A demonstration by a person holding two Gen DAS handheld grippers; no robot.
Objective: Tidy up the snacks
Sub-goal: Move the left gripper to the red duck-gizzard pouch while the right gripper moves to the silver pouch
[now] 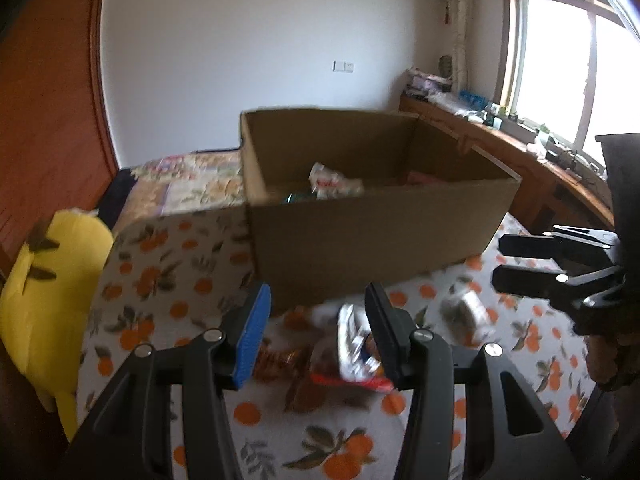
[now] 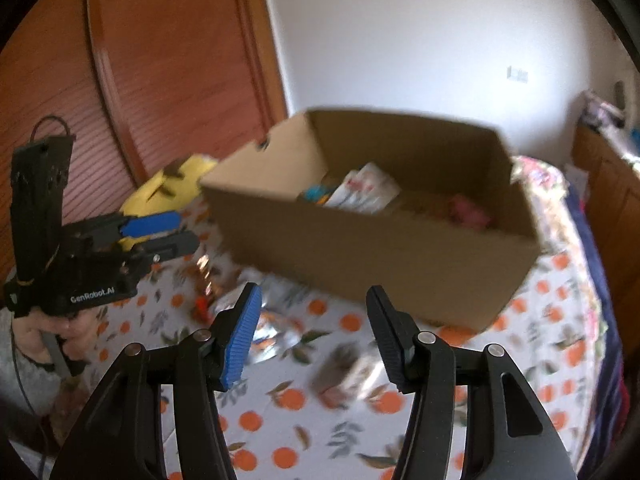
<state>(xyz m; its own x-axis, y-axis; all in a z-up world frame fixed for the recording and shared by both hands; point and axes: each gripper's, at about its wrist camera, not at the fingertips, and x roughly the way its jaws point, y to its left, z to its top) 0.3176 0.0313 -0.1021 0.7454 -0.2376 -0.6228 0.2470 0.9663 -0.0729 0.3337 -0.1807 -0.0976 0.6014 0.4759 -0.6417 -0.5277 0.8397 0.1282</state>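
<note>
An open cardboard box (image 1: pixel 360 236) stands on a bed with an orange-print sheet; it also shows in the right wrist view (image 2: pixel 360 256). Inside lie a white snack packet (image 1: pixel 332 184) and other packets. My left gripper (image 1: pixel 316 336) is open and empty above loose snacks: a white-blue-red packet (image 1: pixel 354 356) and a brown one (image 1: pixel 280 360). My right gripper (image 2: pixel 316 336) is open and empty above a blurred pale packet (image 2: pixel 348 372); a silvery packet (image 2: pixel 276 328) lies to its left. The same pale packet shows in the left wrist view (image 1: pixel 468 312). Each gripper shows in the other's view.
A yellow plush toy (image 1: pixel 48 304) lies at the bed's left edge. A wooden wardrobe (image 2: pixel 140 80) stands behind it. A wooden desk with clutter (image 1: pixel 520 152) runs under the window on the right. A patterned quilt (image 1: pixel 188 184) lies behind the box.
</note>
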